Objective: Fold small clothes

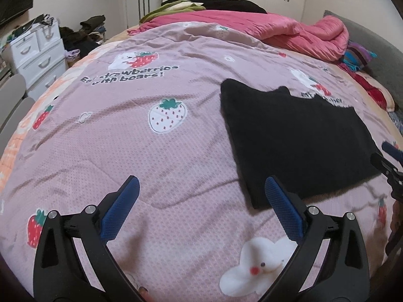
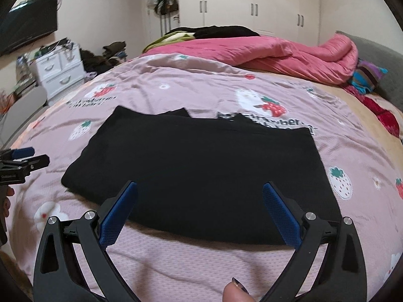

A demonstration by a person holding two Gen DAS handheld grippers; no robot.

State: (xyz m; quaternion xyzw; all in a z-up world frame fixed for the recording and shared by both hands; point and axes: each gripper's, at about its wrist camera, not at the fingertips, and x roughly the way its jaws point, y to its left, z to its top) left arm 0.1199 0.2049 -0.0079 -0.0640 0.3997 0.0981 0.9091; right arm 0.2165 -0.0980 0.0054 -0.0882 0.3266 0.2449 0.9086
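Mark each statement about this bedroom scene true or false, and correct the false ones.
1. The black garment lies on the strawberry-print quilt. True.
2. The left gripper is clamped on the garment. False: its jaws stand open, holding nothing.
3. The right gripper is open. True.
4. The pink comforter covers the black garment. False: it is bunched farther back on the bed, apart from it.
5. A white drawer unit stands beside the bed. True.

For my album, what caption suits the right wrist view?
Open right claw poised over a folded black garment on a strawberry-print quilt.
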